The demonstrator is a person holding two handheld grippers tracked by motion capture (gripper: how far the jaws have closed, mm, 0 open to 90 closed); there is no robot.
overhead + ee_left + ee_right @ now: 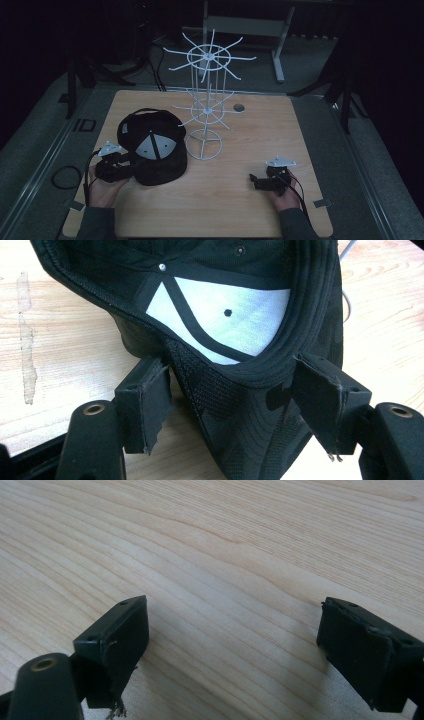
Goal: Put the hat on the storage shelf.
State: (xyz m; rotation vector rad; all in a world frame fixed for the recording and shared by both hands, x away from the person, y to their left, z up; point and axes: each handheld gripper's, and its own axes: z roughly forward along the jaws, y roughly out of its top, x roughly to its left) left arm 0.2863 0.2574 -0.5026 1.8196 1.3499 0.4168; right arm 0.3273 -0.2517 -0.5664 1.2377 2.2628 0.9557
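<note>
A black cap (152, 147) is seen lying upside down on the left half of a pale wooden bench (240, 200), just beside the round base of a white wire display stand (205, 107) with radiating hooks on two tiers. The left hand-held gripper (120, 167) is set at the cap's near edge, its jaws spread wide around the brim and sweatband; in the left gripper view the cap (235, 340) lies between the two pads (152, 407), which do not appear to be pressed on it. The right hand-held gripper (257, 181) is held low over bare bench at the right, well apart from the cap, its jaws wide open and nothing between them. Risks can be judged from here: if the jaws are closed on the soft crown fabric alone, the cap may fold and slip out; if it is lifted carelessly, the thin wire hooks may be snagged or the light stand tipped. The cap is made of dark woven cloth with a stitched, curved brim, black seam tape and a pale grey lining panel with a small eyelet. The pads are covered in black, slightly frayed rubbery material. The bench shows smooth, light wood grain.
</note>
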